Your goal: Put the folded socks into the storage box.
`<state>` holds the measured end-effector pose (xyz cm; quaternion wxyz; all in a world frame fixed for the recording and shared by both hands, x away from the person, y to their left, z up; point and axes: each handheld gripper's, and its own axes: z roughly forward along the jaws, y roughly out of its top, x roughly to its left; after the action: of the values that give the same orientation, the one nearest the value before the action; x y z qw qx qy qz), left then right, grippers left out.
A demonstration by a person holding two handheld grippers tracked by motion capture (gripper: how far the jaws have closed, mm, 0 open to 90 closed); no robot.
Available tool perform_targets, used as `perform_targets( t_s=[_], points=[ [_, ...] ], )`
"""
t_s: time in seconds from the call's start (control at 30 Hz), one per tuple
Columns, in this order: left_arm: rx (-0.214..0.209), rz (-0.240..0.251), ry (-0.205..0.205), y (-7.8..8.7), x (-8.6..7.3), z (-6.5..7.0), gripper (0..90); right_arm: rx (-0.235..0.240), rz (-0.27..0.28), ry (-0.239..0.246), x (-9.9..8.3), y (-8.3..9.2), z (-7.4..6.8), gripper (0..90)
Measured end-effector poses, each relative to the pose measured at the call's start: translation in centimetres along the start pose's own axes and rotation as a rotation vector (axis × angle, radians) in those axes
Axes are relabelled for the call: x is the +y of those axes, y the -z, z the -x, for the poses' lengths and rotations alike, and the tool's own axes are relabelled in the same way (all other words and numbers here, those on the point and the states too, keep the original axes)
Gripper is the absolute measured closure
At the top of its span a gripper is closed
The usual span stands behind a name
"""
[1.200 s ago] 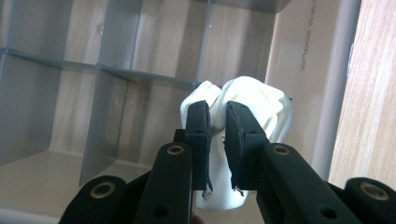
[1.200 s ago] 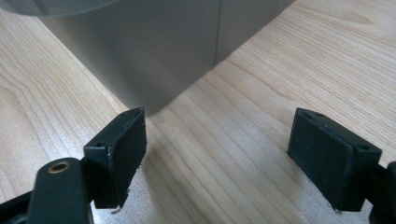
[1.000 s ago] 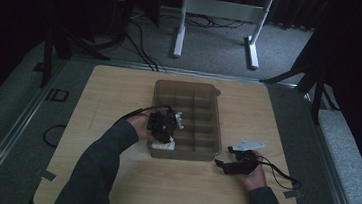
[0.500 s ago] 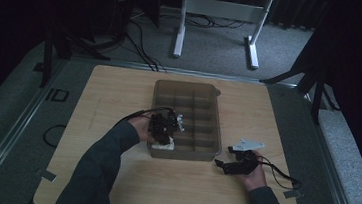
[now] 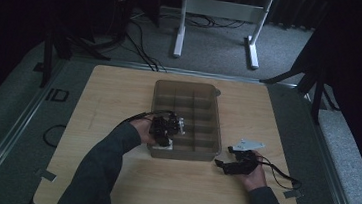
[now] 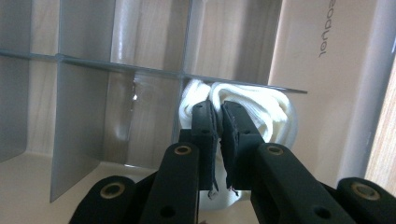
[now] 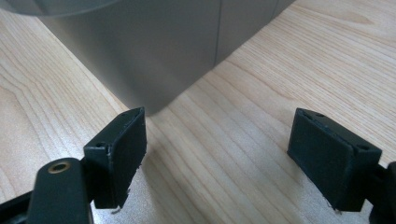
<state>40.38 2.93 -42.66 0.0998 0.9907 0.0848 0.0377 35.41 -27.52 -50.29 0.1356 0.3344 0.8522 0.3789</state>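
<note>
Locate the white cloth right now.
The white cloth sits in the near-left corner compartment of the grey tray, pinched in the left gripper. In the high view it shows white at that corner.

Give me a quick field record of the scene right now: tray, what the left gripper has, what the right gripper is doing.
surface: wooden table
container: grey divided organiser tray, open top, standing flat on the table
left gripper: over the tray's near left corner, jaws shut on white bundled cloth
cloth position: down in a near compartment beside a divider, against the tray's side wall
right gripper: open, nothing between the jaws, low over the table beside the tray's outer corner
right hand: on the table, right of the tray
</note>
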Motion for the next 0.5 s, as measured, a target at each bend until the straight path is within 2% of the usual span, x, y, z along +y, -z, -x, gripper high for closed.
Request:
perform_targets(
  t_s=[0.5],
  points=[
    [-0.004, -0.039, -0.014, -0.88, 0.13, 0.01, 84.3, 0.0, 0.001, -0.002, -0.01, 0.01, -0.05, 19.2]
  ],
)
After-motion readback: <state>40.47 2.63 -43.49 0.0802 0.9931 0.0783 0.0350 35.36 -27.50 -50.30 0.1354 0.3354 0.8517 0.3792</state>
